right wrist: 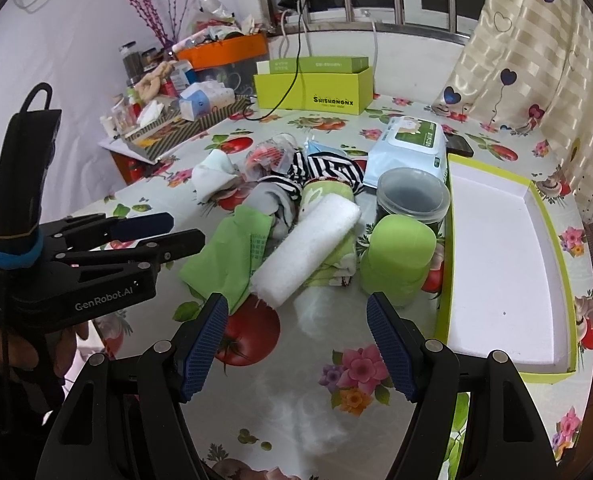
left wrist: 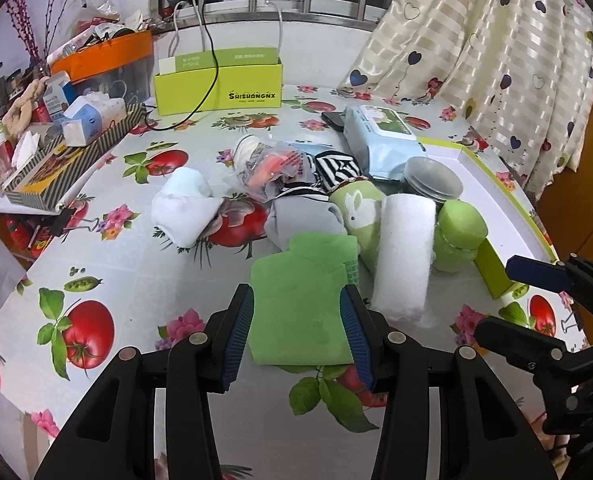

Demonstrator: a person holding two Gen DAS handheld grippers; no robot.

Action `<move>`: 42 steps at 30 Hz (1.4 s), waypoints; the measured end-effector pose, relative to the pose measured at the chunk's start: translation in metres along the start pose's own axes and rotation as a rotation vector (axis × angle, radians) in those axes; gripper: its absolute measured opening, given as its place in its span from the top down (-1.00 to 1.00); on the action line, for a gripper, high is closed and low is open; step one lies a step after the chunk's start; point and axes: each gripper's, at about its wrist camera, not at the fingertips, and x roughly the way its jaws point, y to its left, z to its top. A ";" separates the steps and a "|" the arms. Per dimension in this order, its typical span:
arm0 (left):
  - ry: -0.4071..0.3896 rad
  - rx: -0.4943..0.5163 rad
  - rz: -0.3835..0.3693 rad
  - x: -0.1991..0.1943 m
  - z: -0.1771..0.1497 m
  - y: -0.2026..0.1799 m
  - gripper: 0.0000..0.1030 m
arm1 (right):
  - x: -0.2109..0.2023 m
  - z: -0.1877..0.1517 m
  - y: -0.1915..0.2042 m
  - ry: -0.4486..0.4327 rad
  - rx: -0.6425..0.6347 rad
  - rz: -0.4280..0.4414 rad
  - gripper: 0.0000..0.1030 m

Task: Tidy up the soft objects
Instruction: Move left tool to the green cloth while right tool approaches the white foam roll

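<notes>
1. green folded cloth (left wrist: 296, 304) lies flat on the fruit-print tablecloth (left wrist: 136, 264), its near half between the two blue pads of the left gripper (left wrist: 298, 320); the jaws stand wide on either side of it, and whether the pads press its edges i cannot tell.
2. just beyond the left gripper's right finger: white rolled towel (left wrist: 404, 252), leaning on a green rabbit-print roll (left wrist: 360, 216); right of those, a plain green roll (left wrist: 458, 236).
3. further ahead: striped black-and-white garment (left wrist: 332, 168), grey cloth (left wrist: 304, 216), white sock bundle (left wrist: 186, 208) off to the left.
4. right gripper (right wrist: 296, 328) hovers over bare tablecloth, jaws wide, nothing between them; the white rolled towel's near end sits just ahead of its left finger.
5. right of the right gripper: open white-lined box (right wrist: 500, 264) with green rim, nothing in it.
6. clear lidded jar (right wrist: 412, 196) and wipes pack (right wrist: 408, 144) stand beyond the green roll.
</notes>
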 end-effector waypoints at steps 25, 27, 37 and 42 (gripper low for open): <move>0.007 -0.017 -0.005 0.004 0.001 0.006 0.11 | 0.010 0.000 0.001 0.020 0.016 0.035 -0.41; 0.007 -0.019 -0.008 0.005 0.001 0.006 0.11 | 0.011 0.001 0.002 0.021 0.017 0.038 -0.41; 0.003 -0.029 -0.035 0.006 0.002 0.009 0.10 | 0.016 0.002 0.005 0.032 0.015 0.044 -0.41; 0.000 -0.041 -0.055 0.006 0.003 0.012 0.10 | 0.018 0.002 0.005 0.037 0.016 0.043 -0.41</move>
